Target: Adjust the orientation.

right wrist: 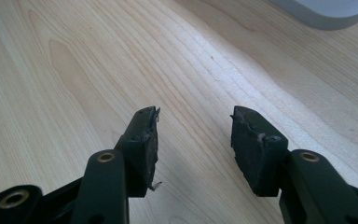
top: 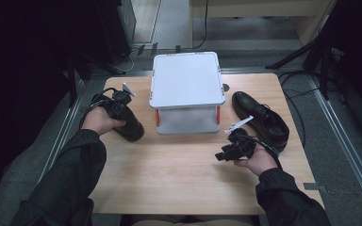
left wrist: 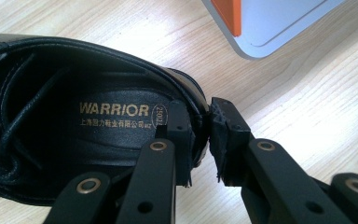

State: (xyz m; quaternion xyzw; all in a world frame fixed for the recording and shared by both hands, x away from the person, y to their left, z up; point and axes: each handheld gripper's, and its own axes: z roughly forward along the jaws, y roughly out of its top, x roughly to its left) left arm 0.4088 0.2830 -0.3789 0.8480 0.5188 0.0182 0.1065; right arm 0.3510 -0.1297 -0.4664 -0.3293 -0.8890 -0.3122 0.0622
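High view: two black shoes are counted on the wooden table, one at each side of a single white stand with orange legs. One shoe lies at the left of the stand, under the left gripper; the second shoe lies at the right of the stand, near the table's right edge, just beyond the right gripper. Two grippers are held, one in each hand. Seen in the left gripper view, the left gripper is closed on the heel wall of the shoe: one jaw is placed inside the opening, the other outside, and the rim is pinched between them. Seen in the right gripper view, the right gripper is held with its jaws spread apart above bare wood, and nothing is found between them.
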